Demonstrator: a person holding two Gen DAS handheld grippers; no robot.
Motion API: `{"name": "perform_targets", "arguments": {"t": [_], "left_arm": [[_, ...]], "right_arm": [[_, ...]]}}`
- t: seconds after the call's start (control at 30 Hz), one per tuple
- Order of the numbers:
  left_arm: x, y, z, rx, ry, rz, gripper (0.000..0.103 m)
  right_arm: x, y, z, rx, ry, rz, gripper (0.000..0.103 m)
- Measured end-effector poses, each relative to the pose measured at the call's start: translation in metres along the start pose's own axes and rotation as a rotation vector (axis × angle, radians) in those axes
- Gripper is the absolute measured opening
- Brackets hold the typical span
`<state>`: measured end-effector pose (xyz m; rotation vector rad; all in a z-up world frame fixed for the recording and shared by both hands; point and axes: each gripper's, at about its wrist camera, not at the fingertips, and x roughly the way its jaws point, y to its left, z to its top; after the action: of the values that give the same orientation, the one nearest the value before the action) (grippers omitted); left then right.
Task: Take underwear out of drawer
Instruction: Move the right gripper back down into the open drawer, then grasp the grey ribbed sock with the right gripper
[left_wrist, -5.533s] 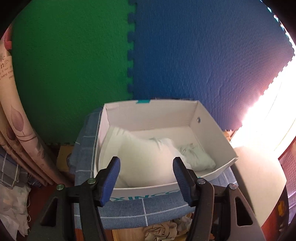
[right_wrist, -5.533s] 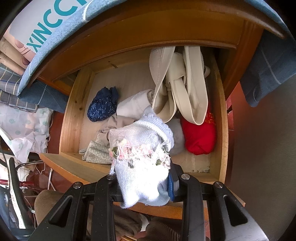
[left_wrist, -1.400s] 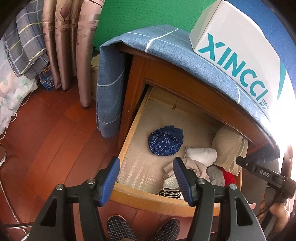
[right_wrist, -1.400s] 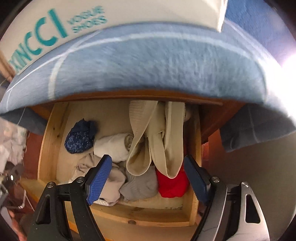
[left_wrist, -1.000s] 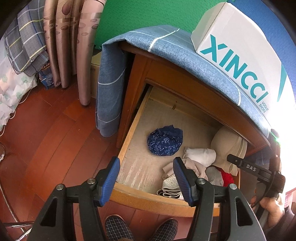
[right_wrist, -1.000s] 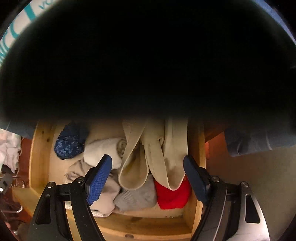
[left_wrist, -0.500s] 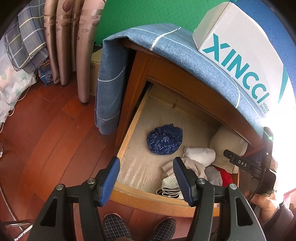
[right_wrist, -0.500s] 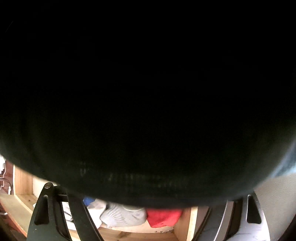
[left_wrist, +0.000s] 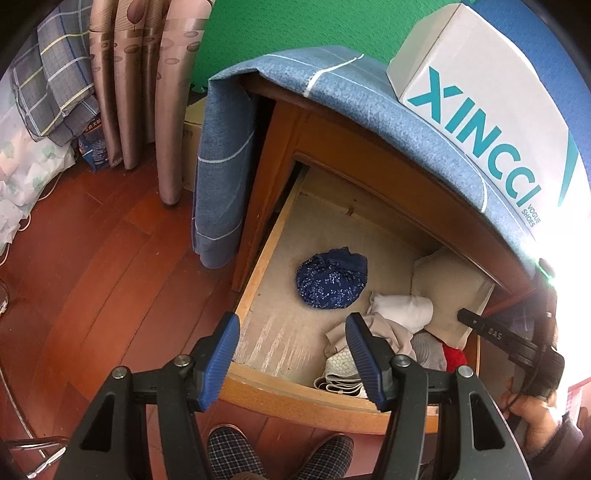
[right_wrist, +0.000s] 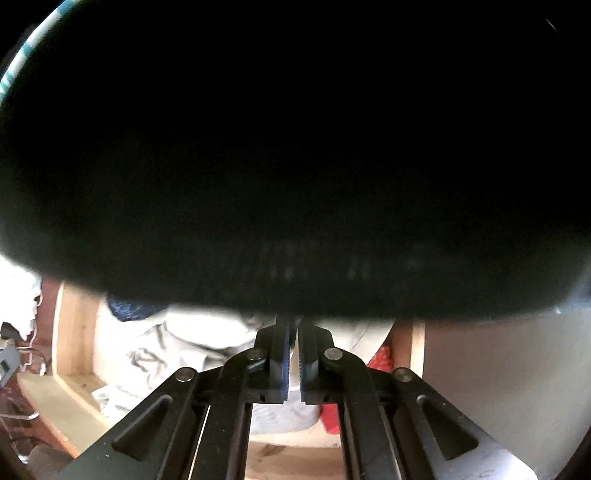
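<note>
Since a second ago the right gripper (right_wrist: 291, 363) has gone from spread wide to fingers pressed together, deep in the open wooden drawer (left_wrist: 258, 284).

From the left wrist, the left gripper (left_wrist: 291, 356) hovers above the drawer's front edge, fingers spread and empty. Underwear lies bunched at the drawer's right end: a navy speckled bundle (left_wrist: 331, 277) sits alone on the worn pale bottom, with a rolled white piece (left_wrist: 404, 307), crumpled beige cloth (left_wrist: 388, 334), a grey knit and a red piece (left_wrist: 455, 359) packed just beside one another.

From the right wrist, the cabinet's dark overhang blacks out most of the view. Ribbed blue pads meet over pale fabric (right_wrist: 207, 336); whether any cloth is pinched cannot be told.

Soft, tangled cloth may slip free, or drag its neighbours out on lifting. The overhang could also snag the gripper.
</note>
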<state>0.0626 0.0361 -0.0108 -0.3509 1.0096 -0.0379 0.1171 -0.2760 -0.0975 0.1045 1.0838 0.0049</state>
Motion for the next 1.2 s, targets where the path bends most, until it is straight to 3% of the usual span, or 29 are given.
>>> {"name": "perform_targets", "arguments": {"t": [0.33, 0.43, 0.47, 0.5, 0.67, 0.87, 1.13, 1.2], "left_arm": [[-0.004, 0.001, -0.001, -0.004, -0.011, 0.002, 0.061], [-0.005, 0.001, -0.001, -0.002, -0.016, 0.002, 0.061], [-0.005, 0.002, -0.001, -0.002, -0.015, 0.001, 0.061], [-0.005, 0.002, -0.001, -0.004, -0.014, 0.000, 0.061], [-0.004, 0.001, -0.001, -0.007, -0.011, -0.005, 0.061], [-0.003, 0.001, 0.000, -0.008, -0.006, -0.009, 0.061], [-0.001, 0.002, 0.001, -0.013, 0.004, -0.007, 0.061], [0.000, 0.001, 0.001, -0.012, 0.012, -0.001, 0.061]], "right_arm": [[-0.048, 0.010, -0.010, -0.031, 0.016, 0.098, 0.002], [-0.051, -0.003, -0.006, -0.087, 0.005, 0.054, 0.015], [-0.049, -0.006, -0.007, -0.108, 0.017, 0.055, 0.030], [-0.046, -0.004, -0.010, -0.117, 0.021, 0.040, 0.039], [-0.040, -0.010, -0.009, -0.129, 0.052, 0.063, 0.039], [-0.025, 0.001, -0.020, -0.248, 0.211, 0.106, 0.041], [0.022, 0.029, -0.027, -0.464, 0.378, 0.032, 0.041], [0.031, 0.031, -0.027, -0.494, 0.410, 0.022, 0.046]]}}
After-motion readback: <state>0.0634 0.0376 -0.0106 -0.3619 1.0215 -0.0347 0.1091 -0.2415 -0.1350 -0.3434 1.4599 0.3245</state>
